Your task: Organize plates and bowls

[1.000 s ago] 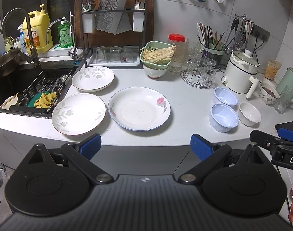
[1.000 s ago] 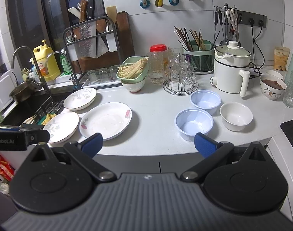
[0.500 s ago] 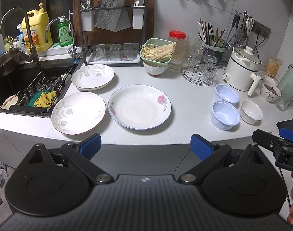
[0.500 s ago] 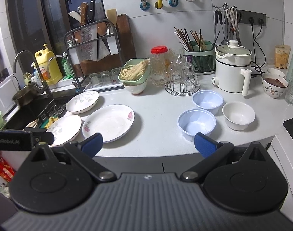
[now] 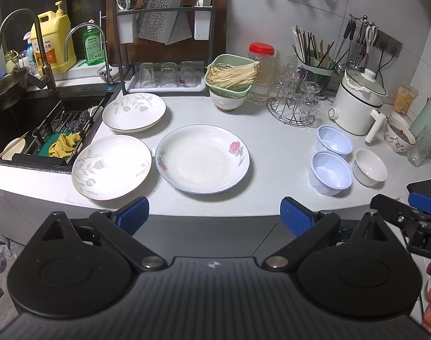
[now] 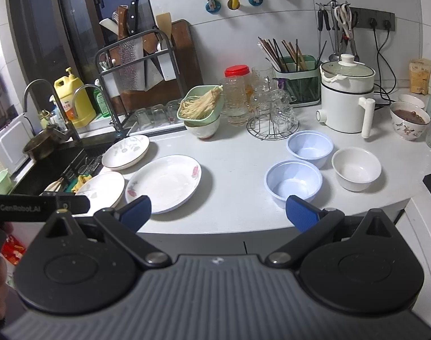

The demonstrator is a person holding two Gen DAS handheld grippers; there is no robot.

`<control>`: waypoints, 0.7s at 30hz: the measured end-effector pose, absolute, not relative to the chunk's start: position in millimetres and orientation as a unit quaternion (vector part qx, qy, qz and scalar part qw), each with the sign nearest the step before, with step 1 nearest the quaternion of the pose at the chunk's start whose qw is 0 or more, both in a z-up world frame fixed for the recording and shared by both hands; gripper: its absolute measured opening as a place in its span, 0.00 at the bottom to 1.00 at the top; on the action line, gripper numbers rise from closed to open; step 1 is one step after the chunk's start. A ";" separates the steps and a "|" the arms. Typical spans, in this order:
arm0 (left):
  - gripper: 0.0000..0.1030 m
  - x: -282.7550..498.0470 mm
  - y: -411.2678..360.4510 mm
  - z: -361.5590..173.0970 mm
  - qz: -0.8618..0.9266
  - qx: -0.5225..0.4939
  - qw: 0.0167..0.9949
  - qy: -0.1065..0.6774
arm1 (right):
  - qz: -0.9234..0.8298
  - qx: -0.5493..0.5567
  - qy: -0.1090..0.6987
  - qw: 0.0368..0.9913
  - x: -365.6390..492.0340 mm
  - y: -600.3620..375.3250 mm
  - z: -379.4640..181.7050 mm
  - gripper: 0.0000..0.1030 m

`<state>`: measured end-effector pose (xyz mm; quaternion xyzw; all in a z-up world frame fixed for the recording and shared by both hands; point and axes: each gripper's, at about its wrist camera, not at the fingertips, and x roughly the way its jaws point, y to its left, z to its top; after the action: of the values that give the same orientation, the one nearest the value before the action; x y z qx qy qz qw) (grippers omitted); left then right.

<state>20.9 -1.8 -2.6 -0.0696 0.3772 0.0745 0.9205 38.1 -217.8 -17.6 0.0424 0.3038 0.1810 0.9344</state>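
Both tongs, left [image 5: 214,212] and right [image 6: 218,211], are held wide open and empty short of the desk [image 5: 272,153]. Three plates [image 5: 202,158] are seen at 12 o'clock of the left; bowls [image 6: 293,180] at 1 o'clock of the right, the nearer.

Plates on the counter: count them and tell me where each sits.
3. The rose plate lies mid-counter, one leaf-pattern plate at the near sink corner, another behind it by the rack. None looks stacked.
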 end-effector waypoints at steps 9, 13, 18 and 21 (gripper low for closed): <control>0.98 30.0 16.9 -5.3 0.056 -0.087 0.919 0.380 | 0.193 0.054 0.318 0.927 45.6 -199.7 -13.8 1.00; 0.98 37.1 33.9 -2.9 0.049 -0.066 0.920 0.382 | 0.188 0.057 0.315 0.928 53.7 -187.3 -14.0 1.00; 0.98 55.2 55.9 -5.2 0.035 -0.055 0.917 0.394 | 0.190 0.064 0.311 0.929 65.7 -165.9 -14.3 1.00; 0.98 66.5 73.2 -3.1 0.034 -0.047 0.917 0.394 | 0.190 0.084 0.309 0.928 73.3 -152.9 -13.2 0.99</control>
<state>66.5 73.2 -3.1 -0.0473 0.3939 0.0344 0.9173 73.3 -152.9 -13.2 0.0839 0.3089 0.1905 0.9281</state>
